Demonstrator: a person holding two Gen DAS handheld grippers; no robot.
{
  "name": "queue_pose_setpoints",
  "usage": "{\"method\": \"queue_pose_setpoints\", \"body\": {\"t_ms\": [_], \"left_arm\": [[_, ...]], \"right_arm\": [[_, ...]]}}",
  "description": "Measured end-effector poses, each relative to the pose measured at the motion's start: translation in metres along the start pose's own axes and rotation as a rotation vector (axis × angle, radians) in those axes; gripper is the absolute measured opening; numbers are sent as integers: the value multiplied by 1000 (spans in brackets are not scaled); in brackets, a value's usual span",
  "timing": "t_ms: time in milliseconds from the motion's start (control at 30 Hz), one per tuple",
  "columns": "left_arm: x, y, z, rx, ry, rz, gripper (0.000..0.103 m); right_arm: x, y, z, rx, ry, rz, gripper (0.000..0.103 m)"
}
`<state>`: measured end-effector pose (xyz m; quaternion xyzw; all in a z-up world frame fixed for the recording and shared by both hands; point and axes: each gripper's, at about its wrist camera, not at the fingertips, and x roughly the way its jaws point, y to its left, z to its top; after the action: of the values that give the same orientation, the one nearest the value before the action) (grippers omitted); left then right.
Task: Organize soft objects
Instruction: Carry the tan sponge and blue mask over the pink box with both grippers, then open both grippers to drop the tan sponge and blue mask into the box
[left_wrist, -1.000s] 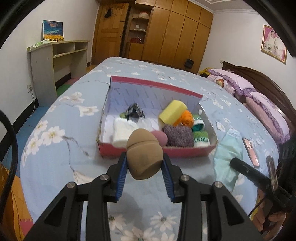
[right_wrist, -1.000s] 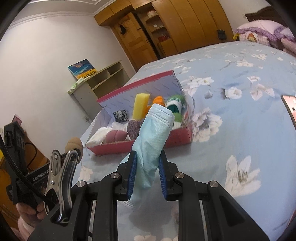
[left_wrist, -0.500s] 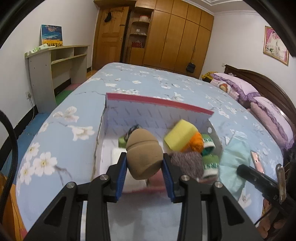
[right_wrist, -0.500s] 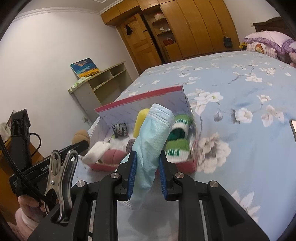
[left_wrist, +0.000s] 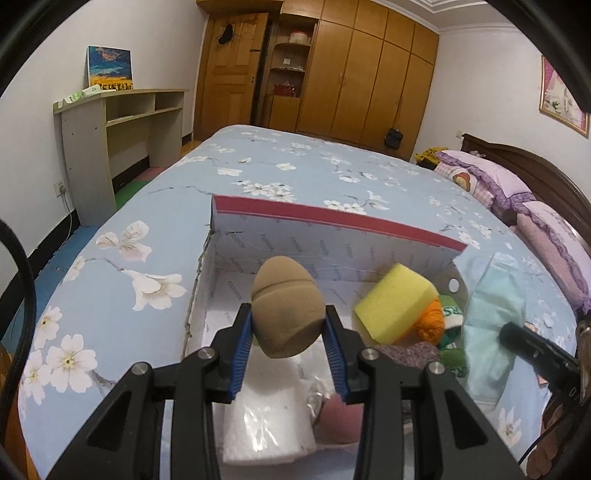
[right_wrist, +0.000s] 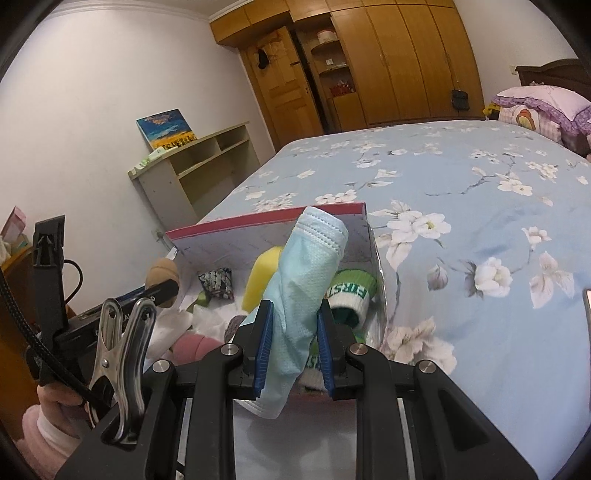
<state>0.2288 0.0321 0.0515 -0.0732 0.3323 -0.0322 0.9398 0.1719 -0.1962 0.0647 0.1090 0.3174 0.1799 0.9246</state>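
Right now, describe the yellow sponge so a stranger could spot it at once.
On the blue floral bed sits an open red-edged box. Inside, toward its right end, the yellow sponge leans on an orange yarn ball. It is the only bright yellow, square-cornered block among the rounded, knitted items.

Even, soft indoor light, moderately bright, no harsh shadows. Strong fisheye bending and black vignette in the corners of both views. Slight motion blur on the light blue mask (left_wrist: 493, 325) at the right of the left view. Mild glare on the wardrobe (right_wrist: 406, 62) doors.
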Motion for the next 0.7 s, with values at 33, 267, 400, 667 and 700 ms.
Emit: {"method": "queue_pose_setpoints", "body": {"t_ms": [33, 267, 400, 667, 700], "left_arm": [[4, 1, 0, -3, 4, 3, 38], [23, 4, -5, -15, 39, 16, 38], [30, 4, -8, -11, 56, 17, 38], [38, 3, -13, -9, 66, 22, 39], [38, 3, -13, -7, 66, 23, 39]], "right_arm": [[3, 0, 1, 0, -1, 4, 24], [29, -2, 3, -11, 19, 9, 24], [41, -5, 1, -11, 34, 1, 24], [53, -10, 0, -17, 44, -12, 24], [54, -10, -1, -21, 46, -17, 24]]}}
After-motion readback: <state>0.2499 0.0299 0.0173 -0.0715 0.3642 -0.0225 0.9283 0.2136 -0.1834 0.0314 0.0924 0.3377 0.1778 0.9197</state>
